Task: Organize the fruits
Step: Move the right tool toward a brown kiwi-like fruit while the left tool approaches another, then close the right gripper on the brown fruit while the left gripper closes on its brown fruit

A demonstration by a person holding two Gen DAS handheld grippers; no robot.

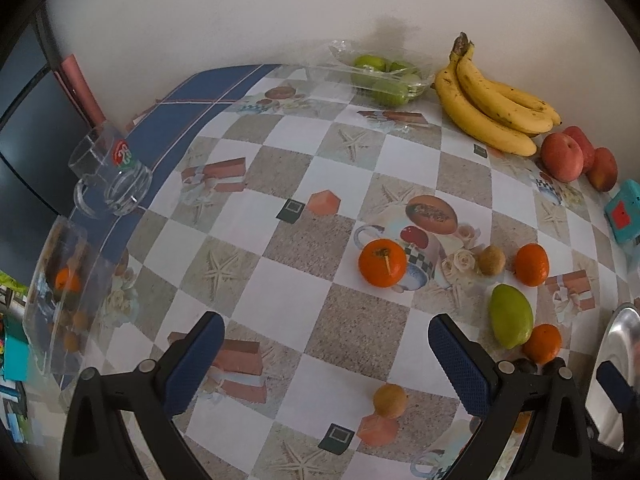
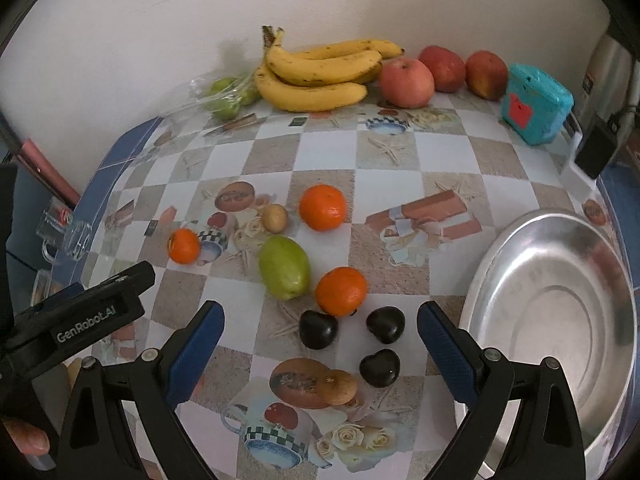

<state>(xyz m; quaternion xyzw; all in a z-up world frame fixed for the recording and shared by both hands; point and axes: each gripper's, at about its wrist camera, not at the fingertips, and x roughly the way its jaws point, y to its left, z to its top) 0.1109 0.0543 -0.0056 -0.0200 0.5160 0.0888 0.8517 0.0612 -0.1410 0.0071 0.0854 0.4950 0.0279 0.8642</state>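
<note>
The checkered table (image 2: 384, 184) holds everything. At its right edge sits the wide metal bowl (image 2: 548, 320), bare inside. Against the back wall the banana bunch (image 2: 320, 76) lies on its side, long axis running left to right, stems pointing up at the left end; red apples (image 2: 406, 82) stand just beside its tips, and a clear bag of green fruit (image 2: 224, 98) lies by the stem end. Mid-table the green mango (image 2: 284, 268) lies with its long axis tilted, pointed end toward the camera. Three oranges (image 2: 322, 207) surround it; the nearest orange (image 2: 341, 291) is just beside it. Three dark plums (image 2: 318, 330) lie between the right gripper (image 2: 320, 328) fingers, which are spread wide and empty. The left gripper (image 1: 326, 338) is likewise spread, over bare cloth, with a small brown fruit (image 1: 390, 400) between its arms
</note>
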